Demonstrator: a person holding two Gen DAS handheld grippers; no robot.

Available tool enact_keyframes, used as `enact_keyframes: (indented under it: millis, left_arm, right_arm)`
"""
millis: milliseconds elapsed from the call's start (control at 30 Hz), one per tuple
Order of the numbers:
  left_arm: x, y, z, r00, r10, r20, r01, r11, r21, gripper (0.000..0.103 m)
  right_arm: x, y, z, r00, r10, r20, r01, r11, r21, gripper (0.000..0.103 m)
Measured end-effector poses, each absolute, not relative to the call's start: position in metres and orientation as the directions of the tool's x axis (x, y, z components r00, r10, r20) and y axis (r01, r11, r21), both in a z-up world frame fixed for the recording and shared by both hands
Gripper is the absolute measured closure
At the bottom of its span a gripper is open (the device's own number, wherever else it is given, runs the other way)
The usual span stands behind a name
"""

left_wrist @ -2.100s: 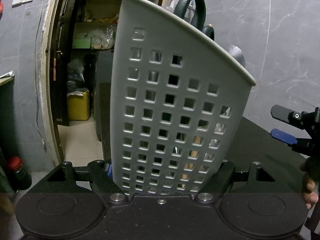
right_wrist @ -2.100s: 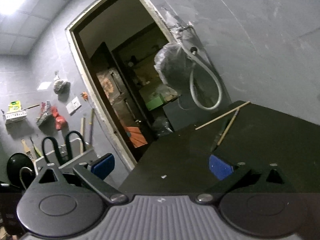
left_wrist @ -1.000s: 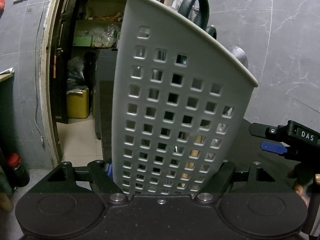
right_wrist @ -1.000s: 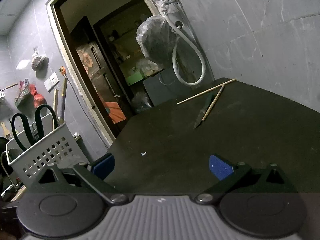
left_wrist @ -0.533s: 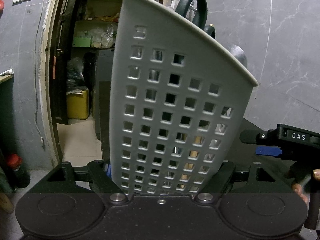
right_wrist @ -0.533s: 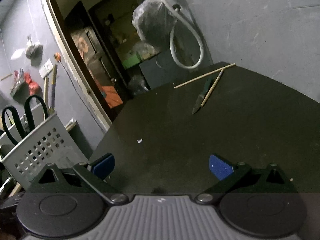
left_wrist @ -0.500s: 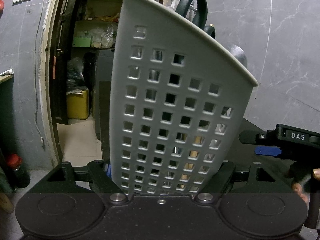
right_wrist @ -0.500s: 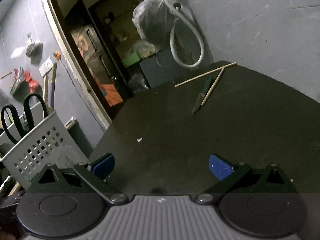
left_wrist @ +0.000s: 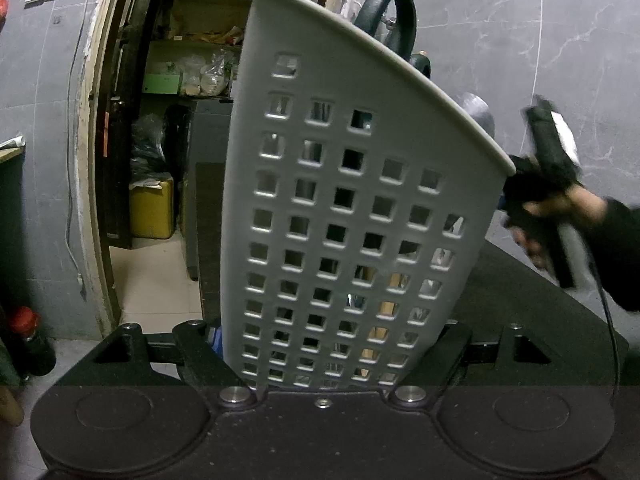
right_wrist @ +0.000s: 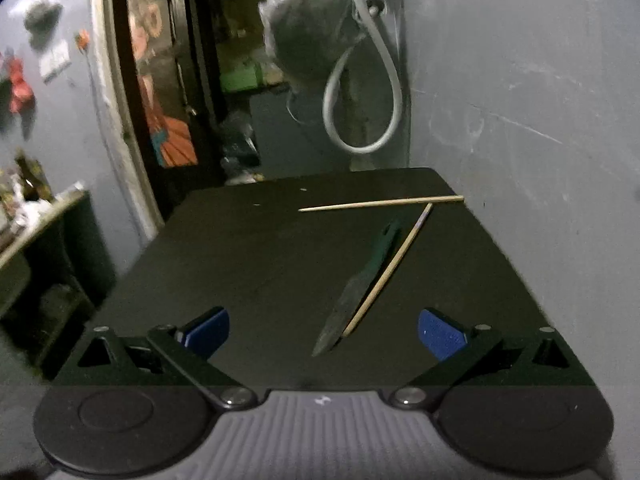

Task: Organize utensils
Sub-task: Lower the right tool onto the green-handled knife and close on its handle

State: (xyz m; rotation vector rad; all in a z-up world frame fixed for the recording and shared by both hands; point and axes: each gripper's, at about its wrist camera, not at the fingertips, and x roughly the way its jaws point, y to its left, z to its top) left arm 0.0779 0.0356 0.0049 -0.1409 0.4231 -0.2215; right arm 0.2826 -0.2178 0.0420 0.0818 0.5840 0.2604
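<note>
A white perforated utensil basket (left_wrist: 360, 200) fills the left wrist view, tilted, with black scissor handles (left_wrist: 384, 12) and a grey utensil head (left_wrist: 478, 114) sticking out. My left gripper (left_wrist: 332, 340) grips its base on both sides, and its jaws are opening slightly. In the right wrist view my right gripper (right_wrist: 324, 330) hangs open and empty over the black table (right_wrist: 240, 260). Just ahead of it lie a green-handled knife (right_wrist: 360, 284) and two wooden chopsticks (right_wrist: 380, 203) (right_wrist: 390, 268). A hand (left_wrist: 568, 208) holds the blurred right gripper (left_wrist: 548, 168) beside the basket's right rim.
A grey hose (right_wrist: 360, 80) and a plastic bag (right_wrist: 304, 40) hang on the wall beyond the table's far edge. An open doorway (left_wrist: 160, 160) shows a yellow container (left_wrist: 152, 208). A red-capped bottle (left_wrist: 28, 336) stands on the floor. A cluttered counter (right_wrist: 40, 216) is left of the table.
The right gripper swung right and rose. The knife and chopsticks now lie close and centred in its view, and the basket has left it. The left gripper and basket stayed put.
</note>
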Motion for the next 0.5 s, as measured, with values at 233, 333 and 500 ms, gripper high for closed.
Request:
enact_keyframes:
  millis: [233, 333, 500]
  left_arm:
    - [0.078, 0.032, 0.004, 0.887, -0.241, -0.393, 0.186, 0.967, -0.173, 0.021]
    - [0.078, 0.030, 0.005, 0.887, -0.239, -0.395, 0.186, 0.968, -0.168, 0.021]
    - [0.078, 0.028, 0.006, 0.886, -0.238, -0.397, 0.188, 0.969, -0.163, 0.021]
  right_arm:
    - [0.373, -0.223, 0.041, 0.773, 0.365, -0.519, -0.290, 0.931, 0.222, 0.000]
    - [0.405, -0.219, 0.034, 0.762, 0.382, -0.523, -0.313, 0.924, 0.219, 0.000]
    - [0.444, -0.216, 0.018, 0.755, 0.321, -0.571, -0.241, 0.947, 0.212, 0.014]
